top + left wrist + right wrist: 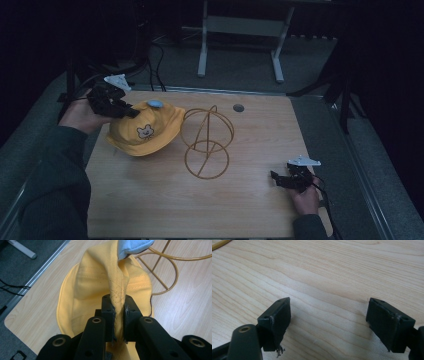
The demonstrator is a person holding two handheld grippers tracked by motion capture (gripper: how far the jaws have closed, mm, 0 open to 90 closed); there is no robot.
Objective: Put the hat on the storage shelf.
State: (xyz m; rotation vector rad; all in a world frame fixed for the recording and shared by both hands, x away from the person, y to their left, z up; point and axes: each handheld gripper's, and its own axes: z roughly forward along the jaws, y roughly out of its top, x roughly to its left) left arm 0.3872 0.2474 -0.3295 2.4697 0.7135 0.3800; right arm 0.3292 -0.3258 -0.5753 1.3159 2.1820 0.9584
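Note:
A yellow bucket hat [145, 129] with a small bear patch and a light blue tab on top hangs just above the wooden table [250, 210] at the left. My left gripper [131, 113] is shut on a fold of the hat's fabric [117, 293], which runs up between the two black pads. Right beside the hat stands a gold wire hat stand [206, 142], a ring base with a round hoop above it, also seen as wire stand [165, 277]. My right gripper [276, 179] rests low at the table's right front, jaws wide open over bare wood [329, 315].
A small round hole [238, 107] sits near the table's far edge. Beyond the table are a white frame leg [202, 55] and dark cables on a grey floor. The table's metal-edged far left corner [30, 282] lies close to the hat.

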